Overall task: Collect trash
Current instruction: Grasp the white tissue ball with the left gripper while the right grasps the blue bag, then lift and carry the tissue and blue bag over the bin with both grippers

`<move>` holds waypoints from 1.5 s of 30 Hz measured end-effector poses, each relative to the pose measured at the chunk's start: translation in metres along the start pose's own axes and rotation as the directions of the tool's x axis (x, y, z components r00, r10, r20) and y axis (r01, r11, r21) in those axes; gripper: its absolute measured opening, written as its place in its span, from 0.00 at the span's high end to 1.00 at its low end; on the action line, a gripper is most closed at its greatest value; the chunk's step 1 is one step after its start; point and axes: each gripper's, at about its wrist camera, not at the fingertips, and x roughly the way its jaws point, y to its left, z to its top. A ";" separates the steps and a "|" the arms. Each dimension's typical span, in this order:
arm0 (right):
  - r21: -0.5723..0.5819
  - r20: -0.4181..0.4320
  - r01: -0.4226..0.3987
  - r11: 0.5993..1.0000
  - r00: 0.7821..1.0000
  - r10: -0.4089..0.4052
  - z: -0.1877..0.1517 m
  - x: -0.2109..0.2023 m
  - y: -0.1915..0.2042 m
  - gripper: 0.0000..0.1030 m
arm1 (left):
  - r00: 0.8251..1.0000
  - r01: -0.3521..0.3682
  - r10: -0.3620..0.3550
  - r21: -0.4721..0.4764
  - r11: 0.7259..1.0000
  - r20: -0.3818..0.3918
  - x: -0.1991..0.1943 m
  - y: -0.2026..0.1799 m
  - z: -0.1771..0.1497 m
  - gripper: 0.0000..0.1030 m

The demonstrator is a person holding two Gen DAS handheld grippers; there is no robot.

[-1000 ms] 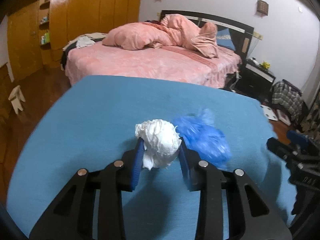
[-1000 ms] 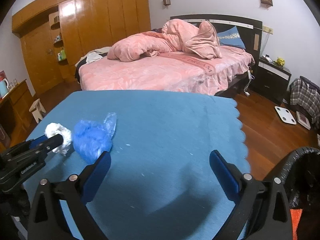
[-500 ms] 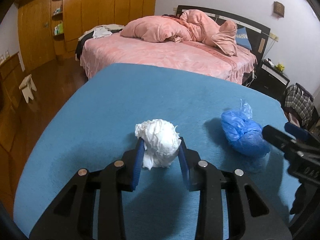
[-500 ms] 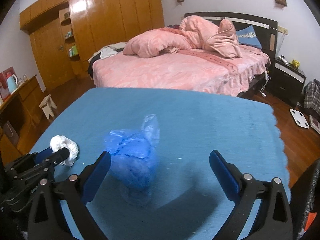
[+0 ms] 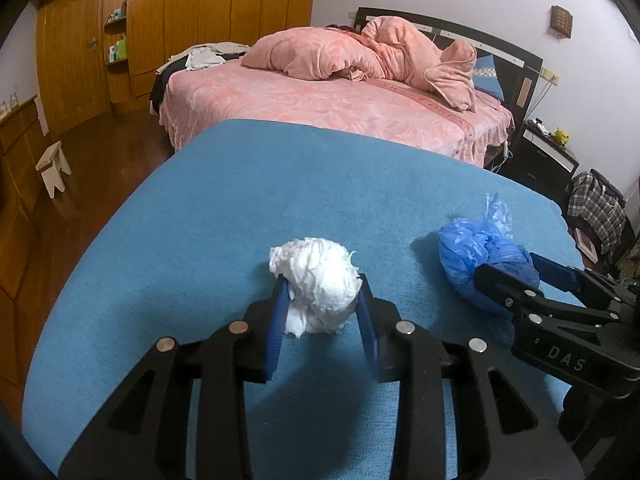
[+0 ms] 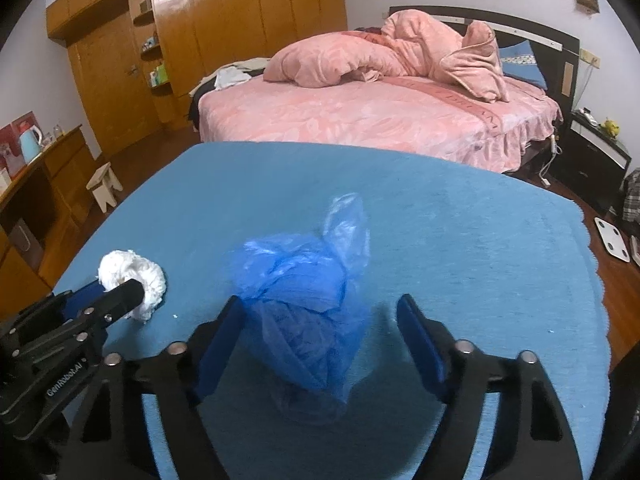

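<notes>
My left gripper point(image 5: 322, 300) is shut on a crumpled white paper wad point(image 5: 316, 280), held just over the blue tablecloth point(image 5: 240, 208). The wad also shows in the right wrist view point(image 6: 132, 276), with the left gripper point(image 6: 120, 296) around it. A crumpled blue plastic bag point(image 6: 304, 300) lies on the cloth between the fingers of my right gripper point(image 6: 320, 320), which is open with its jaws part-way in around the bag; the left pad is close to it, the right pad is apart. The bag point(image 5: 476, 256) and right gripper point(image 5: 516, 276) show at the right of the left wrist view.
A pink bed point(image 6: 380, 112) with a heaped quilt stands beyond the table. Wooden wardrobes point(image 6: 224, 32) line the far left wall. A small white stool point(image 6: 105, 184) and a low cabinet point(image 6: 36, 192) are left of the table. A nightstand point(image 6: 596, 156) and a white scale point(image 6: 612, 238) are right.
My right gripper has moved left and forward until the blue bag sits between its fingers, and its jaws have narrowed. My left gripper still holds the white wad and has shifted left, away from the bag.
</notes>
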 end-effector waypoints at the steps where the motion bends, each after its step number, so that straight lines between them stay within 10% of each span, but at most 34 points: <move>1: -0.004 -0.005 -0.011 1.000 1.000 0.011 0.000 0.001 0.001 0.41 | 1.000 0.001 -0.001 0.000 1.000 -0.001 0.000 0.001 0.000 0.69; 8: 0.000 -0.010 -0.051 0.999 0.999 0.051 -0.003 -0.003 0.000 0.54 | 1.000 0.000 0.000 0.001 1.000 -0.002 0.001 -0.001 0.000 0.69; 45: 0.094 0.116 -0.001 0.996 0.993 -0.010 0.004 -0.099 -0.065 0.54 | 0.993 0.051 -0.059 0.077 0.996 0.102 -0.069 -0.072 0.002 0.70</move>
